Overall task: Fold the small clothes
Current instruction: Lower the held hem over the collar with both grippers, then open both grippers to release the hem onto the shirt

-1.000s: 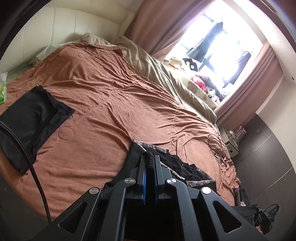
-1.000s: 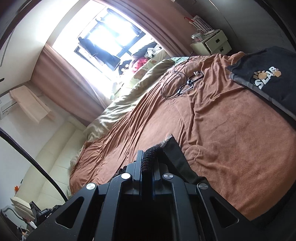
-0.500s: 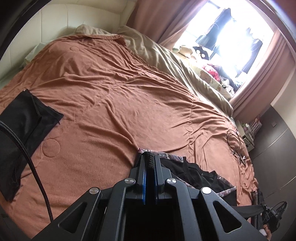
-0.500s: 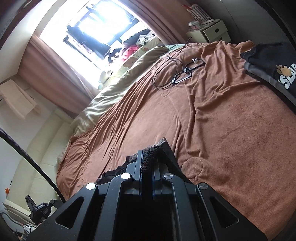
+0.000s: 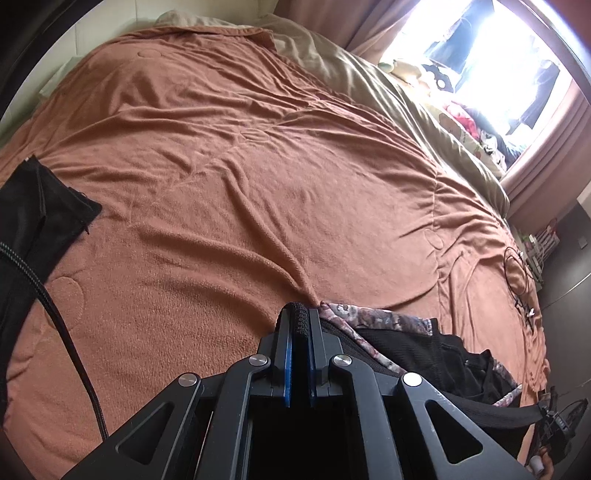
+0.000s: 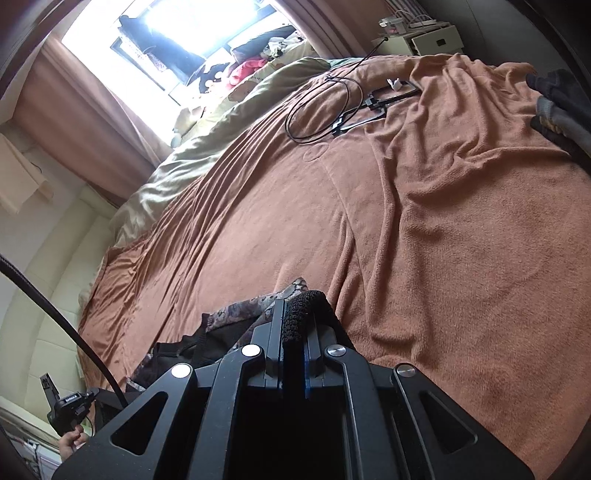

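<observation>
Left gripper pinched tight on the black knitted edge of a small dark garment with a patterned floral-grey trim; fabric bunched between the two blue-lined fingers, tips down close to the rust-brown fleece blanket covering the bed. From this tool the garment trails off to the right and back, lying crumpled on the blanket. Right gripper likewise clamped on the same garment, black knit wadded up between its fingers; the rest of the cloth runs away to its left. Far left of the left gripper, a flat black folded cloth rests on the blanket, well apart from the held piece. Ahead of the right gripper and well apart, a loose coil of thin black cable lies on the blanket; to its far right, a dark pile of clothing with a grey band at the bed's edge. Beyond both tools, an olive-beige duvet along the far side under a bright window.
</observation>
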`<state>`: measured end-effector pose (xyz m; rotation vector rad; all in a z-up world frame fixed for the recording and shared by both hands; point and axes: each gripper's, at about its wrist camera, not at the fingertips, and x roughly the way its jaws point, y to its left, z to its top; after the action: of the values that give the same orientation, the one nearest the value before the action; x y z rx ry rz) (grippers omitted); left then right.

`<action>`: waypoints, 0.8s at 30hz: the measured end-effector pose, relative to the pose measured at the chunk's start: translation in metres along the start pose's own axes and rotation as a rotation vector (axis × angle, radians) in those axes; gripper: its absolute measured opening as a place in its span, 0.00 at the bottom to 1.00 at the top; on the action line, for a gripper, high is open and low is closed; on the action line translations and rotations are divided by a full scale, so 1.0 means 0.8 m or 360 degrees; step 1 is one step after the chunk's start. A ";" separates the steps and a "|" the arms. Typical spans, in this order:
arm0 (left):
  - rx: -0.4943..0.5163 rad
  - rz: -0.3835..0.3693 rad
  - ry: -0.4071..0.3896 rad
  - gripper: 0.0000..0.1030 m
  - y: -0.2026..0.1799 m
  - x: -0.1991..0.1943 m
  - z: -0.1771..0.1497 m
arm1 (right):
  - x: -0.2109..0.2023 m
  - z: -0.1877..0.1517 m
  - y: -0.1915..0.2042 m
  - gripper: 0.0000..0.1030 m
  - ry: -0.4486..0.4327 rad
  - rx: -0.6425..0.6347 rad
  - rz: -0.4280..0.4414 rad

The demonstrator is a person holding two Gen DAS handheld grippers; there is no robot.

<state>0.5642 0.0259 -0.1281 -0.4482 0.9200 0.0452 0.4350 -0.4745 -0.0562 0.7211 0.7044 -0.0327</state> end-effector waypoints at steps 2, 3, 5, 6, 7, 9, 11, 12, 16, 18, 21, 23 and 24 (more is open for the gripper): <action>0.0010 0.0024 0.0050 0.07 0.002 0.018 0.001 | 0.013 0.003 0.002 0.05 0.0011 0.0004 -0.0047; 0.0008 0.0031 0.0087 0.07 0.003 0.026 0.002 | 0.018 0.004 0.002 0.06 0.0025 0.0014 -0.0064; 0.0008 0.0062 0.0151 0.07 0.005 0.038 0.002 | 0.029 0.005 0.005 0.10 0.0066 0.0010 -0.0111; 0.0015 0.0068 0.0167 0.08 0.005 0.040 0.002 | 0.031 0.006 0.008 0.13 0.0081 -0.0002 -0.0131; 0.0030 0.0065 0.0176 0.13 0.003 0.041 0.001 | 0.031 0.007 0.012 0.19 0.0091 -0.0024 -0.0150; 0.0073 0.0057 0.0178 0.27 -0.002 0.037 0.000 | 0.026 0.008 0.022 0.40 0.0099 -0.0084 -0.0171; 0.0138 0.0060 0.0166 0.52 -0.009 0.030 -0.003 | 0.015 0.007 0.033 0.74 0.0058 -0.0157 -0.0248; 0.0177 0.0068 0.0156 0.55 -0.012 0.025 -0.004 | 0.006 0.006 0.040 0.78 0.0027 -0.0208 -0.0281; 0.0298 0.0078 0.0198 0.58 -0.018 0.014 -0.011 | -0.012 0.001 0.049 0.78 0.0076 -0.0339 -0.0312; 0.0332 0.0090 0.0225 0.58 -0.018 0.013 -0.014 | -0.015 -0.004 0.052 0.78 0.0124 -0.0411 -0.0350; 0.0394 0.0119 0.0268 0.59 -0.018 0.011 -0.020 | -0.016 -0.011 0.056 0.78 0.0217 -0.0511 -0.0404; 0.0437 0.0146 0.0305 0.64 -0.019 0.013 -0.026 | -0.013 -0.014 0.058 0.78 0.0264 -0.0558 -0.0431; 0.0456 0.0157 0.0320 0.64 -0.019 0.015 -0.028 | -0.012 -0.017 0.060 0.78 0.0287 -0.0579 -0.0444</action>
<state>0.5581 0.0010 -0.1438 -0.1422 1.1268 -0.0421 0.4326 -0.4318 -0.0292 0.2758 0.9507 -0.0926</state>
